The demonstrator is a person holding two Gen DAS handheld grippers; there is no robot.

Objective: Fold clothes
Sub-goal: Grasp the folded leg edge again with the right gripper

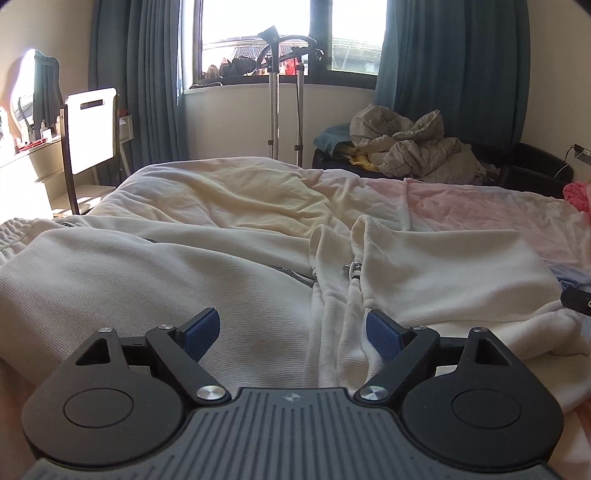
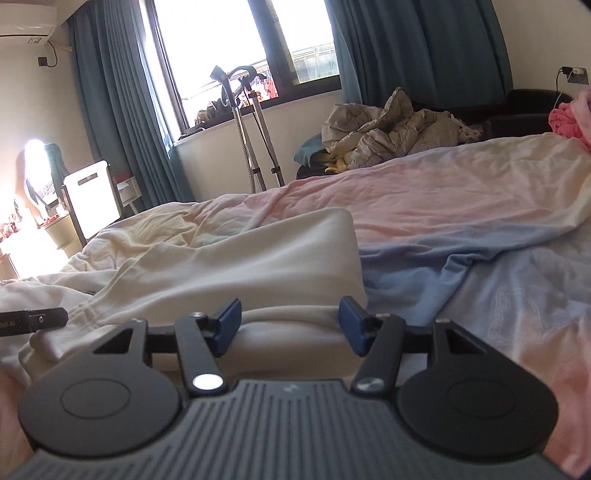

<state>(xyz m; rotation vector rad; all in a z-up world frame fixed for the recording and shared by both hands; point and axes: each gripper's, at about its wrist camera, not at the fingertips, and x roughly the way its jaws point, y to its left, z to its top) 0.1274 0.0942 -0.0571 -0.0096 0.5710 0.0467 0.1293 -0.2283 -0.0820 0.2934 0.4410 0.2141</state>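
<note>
While it lies spread across the near part of the bed, the white zip-up hoodie (image 1: pixel 155 273) shows its open zipper (image 1: pixel 295 275) and 2 metal-tipped drawstrings (image 1: pixel 352 271) near the middle of the left wrist view, with 1 sleeve (image 1: pixel 454 273) folded across its right half. In the right wrist view that same sleeve (image 2: pixel 258 258) forms a thick, flat band running away from the camera.

Low over the hoodie's front, the left claw (image 1: pixel 293 332) has its jaws wide apart, the blue pads (image 1: pixel 201 334) clear of the cloth and nothing between them. The right claw (image 2: pixel 290 325) is also open, and a rounded fold of the white fabric sits in the gap; whether the pads (image 2: pixel 351 326) touch it cannot be told. A black tip of the other tool (image 2: pixel 33 321) pokes in at the left edge of the right wrist view.

Under the hoodie lies a rumpled bedsheet (image 1: pixel 480 206) in cream, pink and pale blue. Beyond the bed's far edge sits a heap of beige quilted bedding (image 1: pixel 410 147) on a dark seat, a garment steamer stand (image 1: pixel 275 92) before the window (image 1: pixel 258 33), teal curtains (image 1: pixel 454 55) on both sides, and a white chair (image 1: pixel 92 133) at the left.
</note>
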